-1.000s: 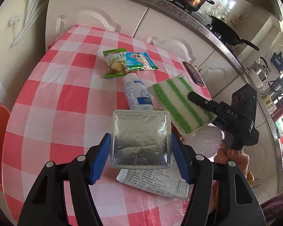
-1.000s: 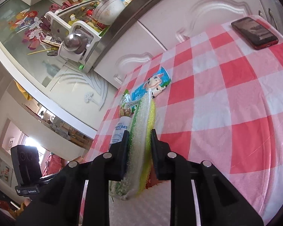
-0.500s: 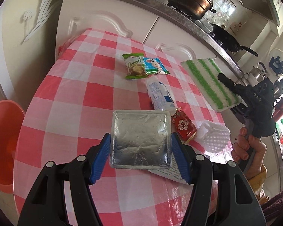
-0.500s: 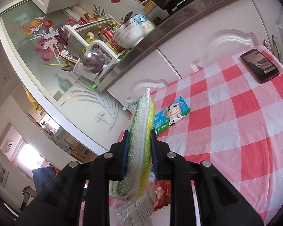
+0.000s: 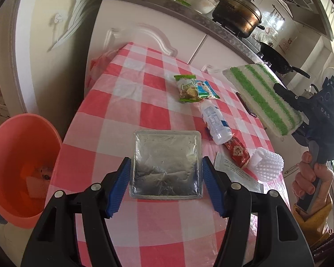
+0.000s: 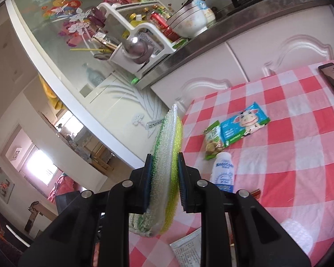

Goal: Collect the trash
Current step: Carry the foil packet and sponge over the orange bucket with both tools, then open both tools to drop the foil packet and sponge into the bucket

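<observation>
Your left claw grips a flat silver foil pouch by its two side edges, blue pads pressed against it, holding it clear above the red-and-white checked surface. Your right claw is clamped narrow on a green-and-white striped scrubbing cloth, lifted well off the surface; from the left wrist view the cloth hangs out ahead of the right hand.

Both claws are loaded, so the step in hand looks like the carry to the bin. An orange bucket stands on the floor just beside the surface's left edge, with what seems to be a few scraps already inside.

Still lying on the surface: a green snack packet overlapping a blue cow-print wrapper, a white bottle on its side, a red sachet, a white foam net and a printed paper wrapper. A phone lies near the far edge.

Next, you likely need to swing the pouch left, past the rim, over the bucket's mouth before letting the pads part.
</observation>
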Motion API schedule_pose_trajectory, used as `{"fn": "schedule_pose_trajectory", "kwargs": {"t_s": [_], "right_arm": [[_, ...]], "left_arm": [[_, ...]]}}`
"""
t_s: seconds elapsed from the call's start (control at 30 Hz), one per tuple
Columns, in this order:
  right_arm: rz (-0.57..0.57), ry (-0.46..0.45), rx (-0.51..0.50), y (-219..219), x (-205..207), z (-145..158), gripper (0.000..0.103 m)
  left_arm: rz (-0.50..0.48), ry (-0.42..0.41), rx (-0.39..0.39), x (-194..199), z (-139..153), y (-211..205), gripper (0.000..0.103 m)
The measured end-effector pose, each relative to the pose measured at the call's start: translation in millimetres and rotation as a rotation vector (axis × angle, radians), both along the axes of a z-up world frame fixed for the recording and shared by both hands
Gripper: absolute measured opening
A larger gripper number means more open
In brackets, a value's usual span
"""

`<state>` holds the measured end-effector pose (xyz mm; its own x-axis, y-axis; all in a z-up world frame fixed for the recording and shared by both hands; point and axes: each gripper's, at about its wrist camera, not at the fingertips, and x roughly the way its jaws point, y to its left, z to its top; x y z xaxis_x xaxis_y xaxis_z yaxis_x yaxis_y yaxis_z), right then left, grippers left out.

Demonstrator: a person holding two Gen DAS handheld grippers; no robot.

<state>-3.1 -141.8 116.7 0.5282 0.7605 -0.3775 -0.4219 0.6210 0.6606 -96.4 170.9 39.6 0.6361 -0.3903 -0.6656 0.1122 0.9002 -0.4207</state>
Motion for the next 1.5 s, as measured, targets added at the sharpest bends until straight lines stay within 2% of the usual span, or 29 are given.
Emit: {"fn": "schedule_pose_trajectory", "kwargs": {"t_s": [0.27, 0.53, 0.7, 0.93, 1.13, 1.17, 1.3, 1.33, 1.43, 1.5], "right_arm": [[0.195, 0.058, -0.038, 87.3, -4.1, -3.9, 0.023], [0.382, 0.073, -0.167, 193.0, -5.9, -14.1, 0.023], [0.470, 0.081, -0.237, 253.5, -1.1, -28.4, 0.023], [0.519, 0.062, -0.333, 311.3, 2.1, -50.8, 0.024], [0.540, 0.058, -0.413, 349.6, 1.6, -71.3, 0.024], [0.536, 0.070, -0.418, 352.6, 1.8, -75.6, 0.029], [0.512, 0.113, -0.413, 350.1, 3.2, -87.8, 0.048], [0.504, 0.116, -0.404, 345.4, 2.8, -87.7, 0.049], [0.464, 0.128, -0.378, 328.9, 5.7, -86.0, 0.057], [0.429, 0.130, -0.356, 315.4, 8.6, -82.9, 0.064]], "left_arm": [[0.128, -0.019, -0.007, -16.5, -7.4, 49.4, 0.064], [0.308, -0.021, 0.021, -31.1, -19.2, 117.6, 0.064], [0.387, 0.000, 0.053, -35.2, -33.5, 145.6, 0.064], [0.445, 0.043, 0.160, -27.1, -56.8, 164.1, 0.064], [0.472, 0.105, 0.179, -22.6, -78.8, 175.0, 0.066], [0.477, 0.122, 0.170, -21.9, -82.1, 177.1, 0.072], [0.505, 0.163, 0.163, -21.9, -88.8, 184.8, 0.076], [0.511, 0.161, 0.165, -23.1, -88.8, 186.0, 0.080], [0.516, 0.166, 0.164, -26.2, -89.6, 188.3, 0.082], [0.523, 0.173, 0.157, -26.6, -89.1, 192.6, 0.089]]}}
